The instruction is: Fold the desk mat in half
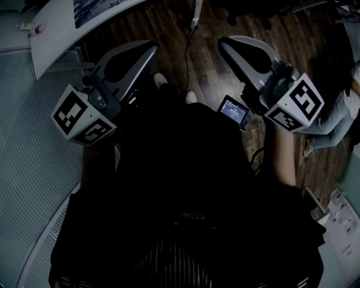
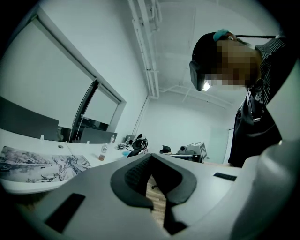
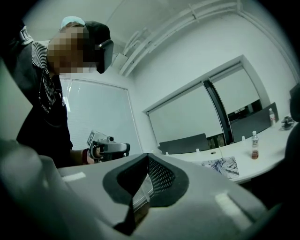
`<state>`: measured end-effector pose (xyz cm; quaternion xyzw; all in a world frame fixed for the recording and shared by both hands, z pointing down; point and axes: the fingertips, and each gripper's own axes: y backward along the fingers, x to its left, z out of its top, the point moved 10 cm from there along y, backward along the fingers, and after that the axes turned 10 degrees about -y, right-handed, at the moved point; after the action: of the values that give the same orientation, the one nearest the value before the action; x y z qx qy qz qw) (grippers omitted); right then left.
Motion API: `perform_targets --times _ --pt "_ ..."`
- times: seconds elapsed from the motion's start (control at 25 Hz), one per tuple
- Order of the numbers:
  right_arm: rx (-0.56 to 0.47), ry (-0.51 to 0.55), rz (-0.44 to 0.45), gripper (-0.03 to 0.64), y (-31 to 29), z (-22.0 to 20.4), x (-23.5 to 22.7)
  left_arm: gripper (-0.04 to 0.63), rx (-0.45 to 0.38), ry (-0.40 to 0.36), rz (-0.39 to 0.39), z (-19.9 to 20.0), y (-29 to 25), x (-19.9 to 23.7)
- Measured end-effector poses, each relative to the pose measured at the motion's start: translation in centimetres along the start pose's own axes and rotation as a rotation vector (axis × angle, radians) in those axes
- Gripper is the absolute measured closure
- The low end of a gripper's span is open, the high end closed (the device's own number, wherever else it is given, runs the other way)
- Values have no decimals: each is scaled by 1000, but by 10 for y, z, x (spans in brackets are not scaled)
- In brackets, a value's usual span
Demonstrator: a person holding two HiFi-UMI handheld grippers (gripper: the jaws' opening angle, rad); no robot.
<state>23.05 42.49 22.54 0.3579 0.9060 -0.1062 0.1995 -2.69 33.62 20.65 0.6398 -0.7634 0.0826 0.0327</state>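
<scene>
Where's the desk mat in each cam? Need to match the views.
Head view: the grey-and-white printed desk mat is at the top edge, left of centre, partly cropped.
Left gripper view: desk mat at far left, below mid-height, lying flat.
Right gripper view: desk mat at right of centre, lower half, small.
Shared landmark: the white desk it lies on, visible in all three views.

An office is showing here: a long white surface (image 2: 42,143) is running beneath roller blinds (image 3: 187,117) hanging over wide glazing, with dark chair backs (image 3: 183,143) standing behind it. Pipes (image 2: 146,47) are running along the bare ceiling, and wood planking (image 1: 169,22) is covering the floor.
</scene>
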Motion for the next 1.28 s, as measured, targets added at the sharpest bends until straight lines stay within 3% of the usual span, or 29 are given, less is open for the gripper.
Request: perform_targets --times 0.28,0.52,1.04,1.12,1.28 --pt "-14 31 -21 614 -46 28 -18 588 -5 5 -30 6 1 52" --pt "26 57 -35 614 -100 44 -28 588 -7 -59 -17 19 13 100" --pt "108 44 -53 614 -217 62 -25 588 -30 -33 -32 11 70 194" --pt "118 44 -62 614 -233 61 -23 588 -14 -58 -10 7 87 211" --pt "144 42 -66 614 -256 58 -13 588 -24 -34 82 1 126 241"
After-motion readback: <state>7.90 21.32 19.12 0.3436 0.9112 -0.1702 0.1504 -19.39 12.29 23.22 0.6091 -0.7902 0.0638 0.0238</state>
